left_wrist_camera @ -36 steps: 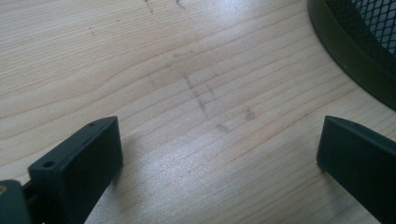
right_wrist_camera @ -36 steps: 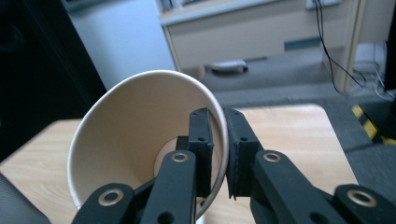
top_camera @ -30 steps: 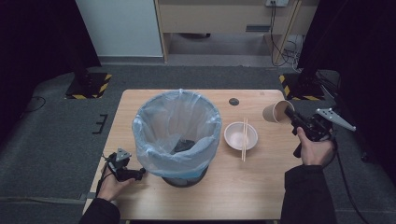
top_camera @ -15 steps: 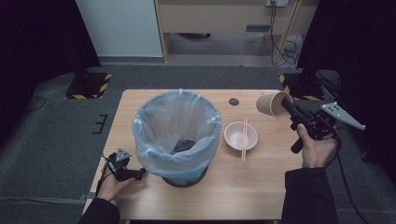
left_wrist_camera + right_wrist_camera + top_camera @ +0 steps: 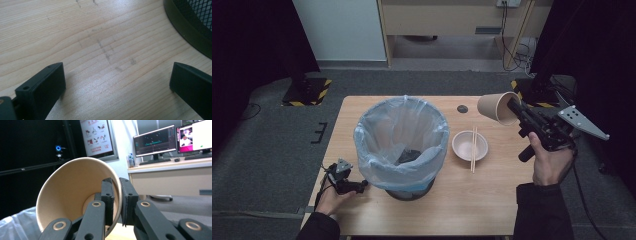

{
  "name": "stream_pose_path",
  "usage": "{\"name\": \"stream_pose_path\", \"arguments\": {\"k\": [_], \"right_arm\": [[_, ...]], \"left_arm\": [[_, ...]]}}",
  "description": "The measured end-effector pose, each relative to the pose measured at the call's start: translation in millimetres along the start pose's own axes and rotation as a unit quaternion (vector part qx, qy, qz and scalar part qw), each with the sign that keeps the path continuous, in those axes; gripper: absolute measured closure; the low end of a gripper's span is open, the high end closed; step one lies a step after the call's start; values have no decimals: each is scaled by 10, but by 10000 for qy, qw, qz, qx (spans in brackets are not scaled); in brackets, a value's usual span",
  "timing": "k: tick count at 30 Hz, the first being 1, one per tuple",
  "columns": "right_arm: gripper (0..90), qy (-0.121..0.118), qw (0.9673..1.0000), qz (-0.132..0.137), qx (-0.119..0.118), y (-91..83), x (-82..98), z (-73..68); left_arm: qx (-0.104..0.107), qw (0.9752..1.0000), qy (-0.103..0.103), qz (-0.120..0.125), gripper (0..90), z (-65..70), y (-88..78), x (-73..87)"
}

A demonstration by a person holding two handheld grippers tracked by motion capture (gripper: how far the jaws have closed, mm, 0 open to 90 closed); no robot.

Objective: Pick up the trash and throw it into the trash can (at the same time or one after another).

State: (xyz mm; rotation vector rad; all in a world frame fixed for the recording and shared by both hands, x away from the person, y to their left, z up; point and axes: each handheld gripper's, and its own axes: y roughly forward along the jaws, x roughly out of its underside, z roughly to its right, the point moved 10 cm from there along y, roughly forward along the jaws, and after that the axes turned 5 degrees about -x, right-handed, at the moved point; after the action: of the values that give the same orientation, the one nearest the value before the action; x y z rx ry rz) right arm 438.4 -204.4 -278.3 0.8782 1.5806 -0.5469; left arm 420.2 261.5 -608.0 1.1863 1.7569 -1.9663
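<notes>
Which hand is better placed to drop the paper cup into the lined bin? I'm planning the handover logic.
Right, probably. The right gripper is shut on the paper cup, one jaw inside its wall, lifted off the table beside the bin. The left gripper rests open and empty by the bin's base.

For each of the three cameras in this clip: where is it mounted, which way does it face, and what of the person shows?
High view: above the person's side, looking forward and down on the table; both forearms, left gripper, right gripper.
Left gripper view: on the left gripper, facing down at the wood; its open jaws.
Right gripper view: on the right gripper, facing level toward a desk with monitors; jaws pinching the paper cup wall.
Shared: paper cup and bin base.
</notes>
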Motion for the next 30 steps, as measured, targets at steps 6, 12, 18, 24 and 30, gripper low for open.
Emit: {"name": "stream_pose_path", "arguments": {"k": [6,12,18,24,30], "right_arm": [[833,-27,9998,113,-175,43,-88,-162],[832,-73,9989,226,-408,85,-194,-336],[832,-158,9974,196,-676,192,-264,-571],[832,-205,9946,98,-1009,352,-254,-844],[833,-282,9918,-101,-1240,516,-174,-1061]], "left_arm": [[-10,10000,8,-7,0,-1,-1,1],[-11,10000,6,-7,0,-1,-1,1],[-10,10000,7,-7,0,-1,-1,1],[-11,10000,7,-7,0,-1,-1,1],[-10,10000,8,-7,0,-1,-1,1]]}}
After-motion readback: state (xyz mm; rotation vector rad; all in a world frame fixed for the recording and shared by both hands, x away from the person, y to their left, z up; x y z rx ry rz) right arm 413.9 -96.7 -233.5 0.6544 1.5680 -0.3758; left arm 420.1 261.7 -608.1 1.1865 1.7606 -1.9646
